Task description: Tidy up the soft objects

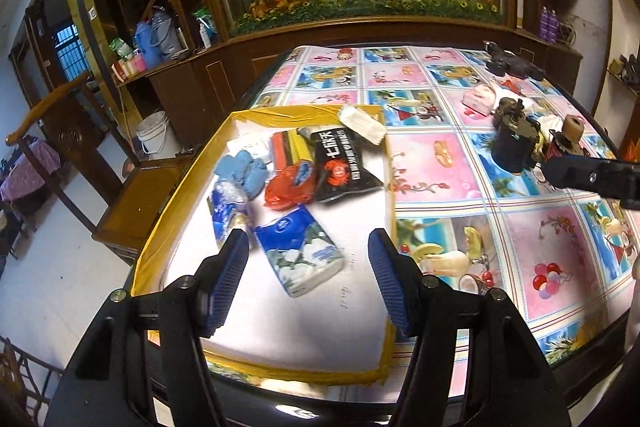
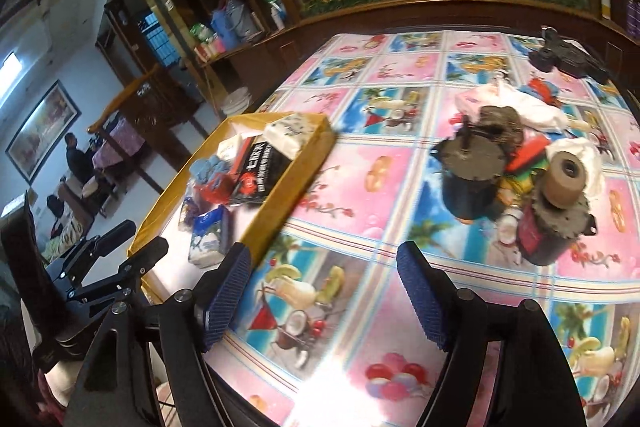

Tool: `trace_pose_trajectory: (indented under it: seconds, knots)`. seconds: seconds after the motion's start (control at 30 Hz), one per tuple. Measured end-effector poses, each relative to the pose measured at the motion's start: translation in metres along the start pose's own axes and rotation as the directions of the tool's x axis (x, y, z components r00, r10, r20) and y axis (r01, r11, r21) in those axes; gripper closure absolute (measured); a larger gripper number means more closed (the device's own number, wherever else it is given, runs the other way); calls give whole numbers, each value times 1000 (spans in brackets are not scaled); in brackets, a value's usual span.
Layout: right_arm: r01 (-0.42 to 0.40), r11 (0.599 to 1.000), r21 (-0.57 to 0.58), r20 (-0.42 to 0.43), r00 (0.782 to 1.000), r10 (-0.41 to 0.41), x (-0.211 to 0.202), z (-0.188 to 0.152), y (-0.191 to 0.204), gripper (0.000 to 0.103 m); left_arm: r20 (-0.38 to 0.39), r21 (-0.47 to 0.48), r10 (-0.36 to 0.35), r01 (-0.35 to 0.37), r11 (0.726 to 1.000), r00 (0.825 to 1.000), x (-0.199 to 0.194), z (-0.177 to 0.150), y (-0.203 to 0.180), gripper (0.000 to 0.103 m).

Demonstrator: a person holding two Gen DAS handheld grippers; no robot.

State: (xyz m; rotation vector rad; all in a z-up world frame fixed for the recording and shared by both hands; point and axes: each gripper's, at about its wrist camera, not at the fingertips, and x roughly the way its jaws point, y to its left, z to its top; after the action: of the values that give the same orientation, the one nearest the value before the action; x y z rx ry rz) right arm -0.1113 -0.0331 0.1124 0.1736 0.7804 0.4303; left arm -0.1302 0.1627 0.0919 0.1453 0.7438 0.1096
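A white mat with a yellow taped border (image 1: 280, 113) lies on the table's left side and holds several soft things: a blue tissue pack (image 1: 300, 251), a black snack bag (image 1: 340, 163), a red bag (image 1: 290, 185), a blue cloth (image 1: 242, 171) and a white pack (image 1: 362, 125) on the far border. My left gripper (image 1: 308, 283) is open and empty, just above the blue tissue pack. My right gripper (image 2: 324, 299) is open and empty over the tablecloth, right of the mat (image 2: 280, 211). A pile of white, pink and coloured soft things (image 2: 520, 107) lies far right.
Two dark metal motors (image 2: 468, 179) (image 2: 552, 223) stand beside the pile. A black device (image 2: 568, 57) lies at the far right corner. A wooden chair (image 1: 132, 195) and a white bucket (image 1: 154, 137) stand left of the table. A cabinet runs behind it.
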Motion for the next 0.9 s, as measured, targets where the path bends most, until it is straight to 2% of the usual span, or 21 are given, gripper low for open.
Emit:
trace_pose_trajectory:
  seconds: [0.3,0.43,0.57,0.7,0.9]
  knots:
    - [13,996,87,36,999,-16,-27,-10,-55,25,-24,69,-15,17,997,1000,2,1,-34,42]
    - [17,993,118,46,999,-22,-35,-12,-75,25,-53,81,-65,69,994,996,6,2,-47,42]
    - [34,989,143,71,997,-44,-45,-9,-97,25,-90,90,-160,168,982,983,10,0,-64,42]
    - [69,980,187,101,991,-89,-58,-4,-124,25,-121,116,-213,227,967,970,16,-3,-84,42]
    - [118,956,269,114,982,-153,-71,6,-173,24,-157,84,-312,328,941,937,25,-3,-97,42]
